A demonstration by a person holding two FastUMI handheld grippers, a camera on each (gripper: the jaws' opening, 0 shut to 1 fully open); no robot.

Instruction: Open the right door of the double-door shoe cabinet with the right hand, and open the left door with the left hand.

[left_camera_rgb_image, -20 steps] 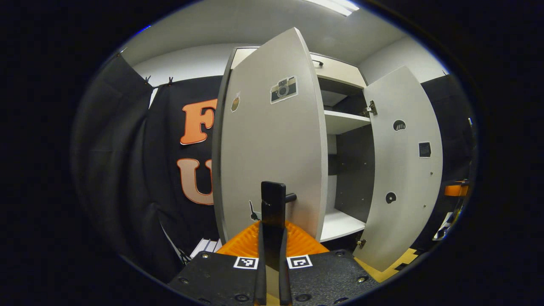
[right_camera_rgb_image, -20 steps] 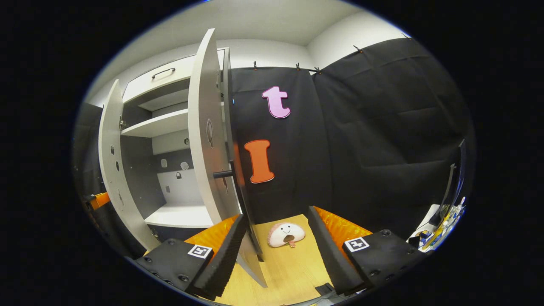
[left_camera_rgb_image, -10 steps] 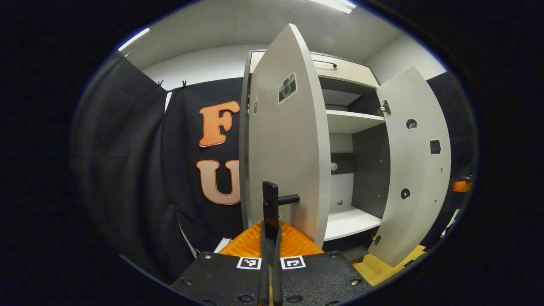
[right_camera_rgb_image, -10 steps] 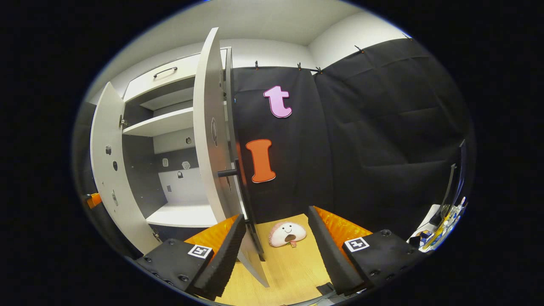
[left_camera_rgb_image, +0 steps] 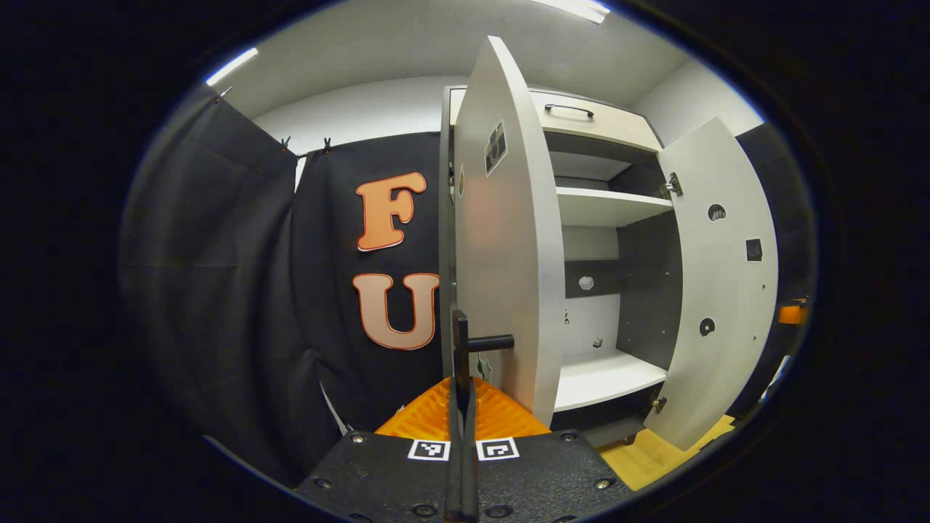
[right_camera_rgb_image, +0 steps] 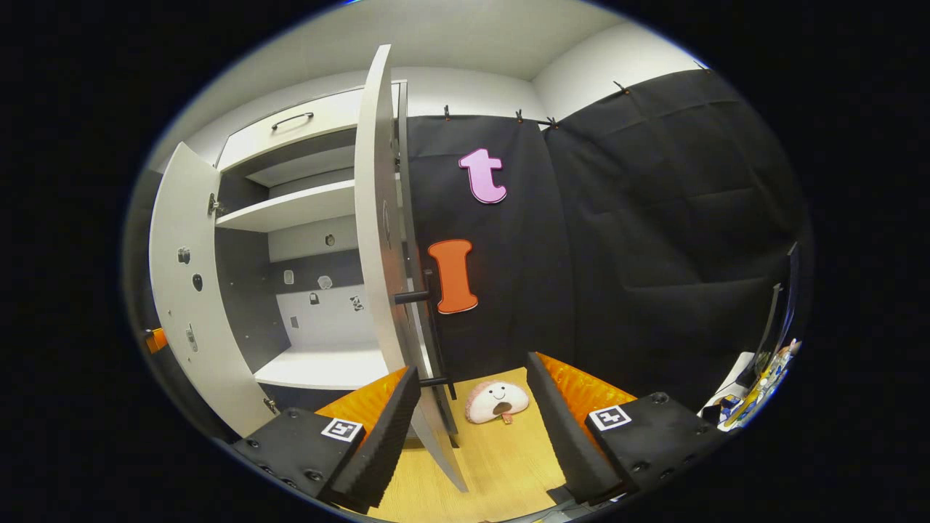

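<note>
The left gripper (left_camera_rgb_image: 462, 407) clamps the upright bar handle (left_camera_rgb_image: 461, 349) of the left door (left_camera_rgb_image: 501, 247), swung out edge-on. The right gripper (right_camera_rgb_image: 472, 414) gapes loose beside the right door (right_camera_rgb_image: 381, 218), also open. Beyond, the cabinet's shelves (left_camera_rgb_image: 607, 207) show.

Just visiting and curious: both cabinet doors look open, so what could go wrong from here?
The left gripper is clamped on the left door's handle close to the cloth wall; swinging further could jam it there. The open right gripper sits beside the right door and might knock it. That door could also sweep the plush toy.
</note>
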